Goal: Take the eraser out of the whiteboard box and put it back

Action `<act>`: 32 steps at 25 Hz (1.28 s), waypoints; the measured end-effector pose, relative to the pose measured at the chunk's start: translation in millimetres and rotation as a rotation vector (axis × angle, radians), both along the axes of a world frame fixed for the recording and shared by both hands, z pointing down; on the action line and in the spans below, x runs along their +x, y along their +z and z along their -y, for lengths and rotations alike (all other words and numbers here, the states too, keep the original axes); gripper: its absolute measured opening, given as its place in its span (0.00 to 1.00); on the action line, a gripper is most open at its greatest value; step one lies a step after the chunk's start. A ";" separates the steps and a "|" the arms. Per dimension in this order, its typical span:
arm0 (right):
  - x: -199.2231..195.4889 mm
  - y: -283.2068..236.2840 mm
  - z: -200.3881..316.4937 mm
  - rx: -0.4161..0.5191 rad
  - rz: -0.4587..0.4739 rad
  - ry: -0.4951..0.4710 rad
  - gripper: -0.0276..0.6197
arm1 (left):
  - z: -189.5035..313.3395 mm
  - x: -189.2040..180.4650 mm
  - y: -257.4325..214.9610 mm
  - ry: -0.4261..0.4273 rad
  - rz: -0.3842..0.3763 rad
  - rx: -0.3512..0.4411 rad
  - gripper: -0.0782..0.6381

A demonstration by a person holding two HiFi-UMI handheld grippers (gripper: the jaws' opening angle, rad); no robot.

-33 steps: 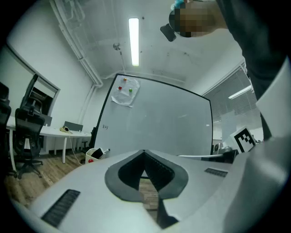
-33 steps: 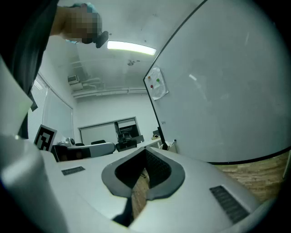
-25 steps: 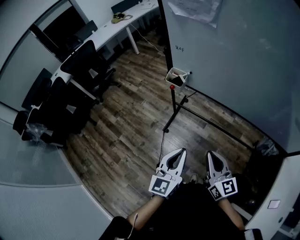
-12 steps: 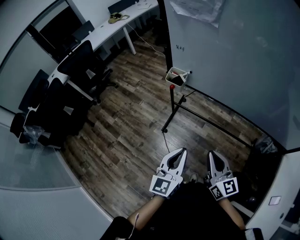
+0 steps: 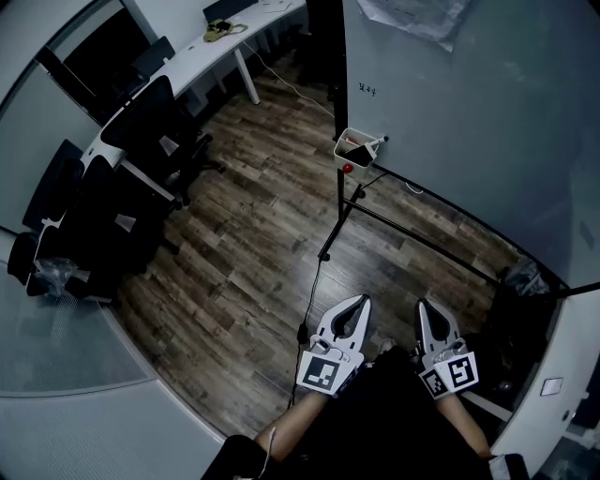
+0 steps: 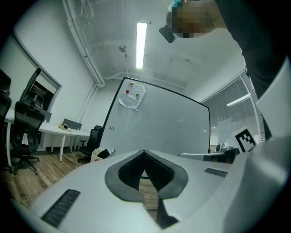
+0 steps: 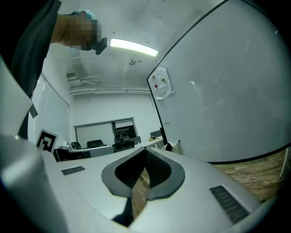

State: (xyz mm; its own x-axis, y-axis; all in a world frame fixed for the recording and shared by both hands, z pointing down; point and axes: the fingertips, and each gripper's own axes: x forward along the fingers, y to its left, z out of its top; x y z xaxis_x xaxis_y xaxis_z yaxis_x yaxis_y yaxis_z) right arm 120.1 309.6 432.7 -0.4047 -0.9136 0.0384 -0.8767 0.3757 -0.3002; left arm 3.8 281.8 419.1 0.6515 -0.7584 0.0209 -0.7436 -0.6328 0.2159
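Whiteboard box [image 5: 358, 159] sits well apart from the left gripper [image 5: 357, 304] and right gripper [image 5: 427, 308], both clenched empty.

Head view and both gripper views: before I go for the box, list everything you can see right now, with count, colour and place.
whiteboard: one, pale grey with black frame, right half of the head view
paper sheet: one, white, top of the whiteboard
box: one, white, at the whiteboard's lower left corner
dark item: one, black, inside the box; too small to confirm as the eraser
red knob: one, red, just under the box
office chairs: several, black, left, by the desk
desk: one, white, upper left
floor: one, brown wood planks, centre
ceiling light: one, white strip, overhead
left gripper: one, white, bottom centre, jaws shut, empty
right gripper: one, white, beside it, jaws shut, empty
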 end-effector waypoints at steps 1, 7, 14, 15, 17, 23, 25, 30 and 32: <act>-3.2 0.8 1.0 -0.002 -0.002 0.003 0.07 | 2.6 -4.1 1.8 -0.001 -0.006 0.000 0.12; -16.6 -0.4 4.4 -0.011 -0.034 0.006 0.07 | 5.6 -24.5 18.3 -0.014 -0.032 -0.051 0.12; -25.3 8.2 17.3 -0.034 -0.035 0.001 0.07 | 17.6 -30.9 18.8 -0.010 -0.072 -0.023 0.12; -26.6 9.1 19.9 -0.035 -0.033 -0.003 0.07 | 20.5 -31.9 20.3 -0.013 -0.074 -0.026 0.12; -27.9 9.9 26.6 -0.032 -0.029 -0.009 0.07 | 26.8 -33.5 23.0 -0.021 -0.074 -0.032 0.12; -25.0 14.5 58.1 -0.021 0.003 -0.014 0.07 | 53.8 -28.3 18.1 -0.026 -0.056 -0.013 0.12; -25.1 14.4 69.3 -0.017 0.011 -0.019 0.07 | 62.8 -27.1 15.4 -0.030 -0.051 -0.015 0.12; -18.3 15.9 104.9 -0.012 0.019 -0.043 0.07 | 93.5 -21.6 17.0 -0.050 -0.002 -0.020 0.12; -15.6 16.2 119.4 -0.010 0.025 -0.051 0.07 | 106.2 -18.3 17.2 -0.057 -0.001 -0.018 0.12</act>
State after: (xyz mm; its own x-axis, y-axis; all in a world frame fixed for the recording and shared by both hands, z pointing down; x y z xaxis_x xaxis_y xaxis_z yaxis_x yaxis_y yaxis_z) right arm 104.6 190.2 448.9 -0.4513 -0.8916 0.0365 -0.8487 0.4163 -0.3261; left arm -14.6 175.6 436.2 0.6069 -0.7940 0.0338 -0.7783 -0.5852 0.2277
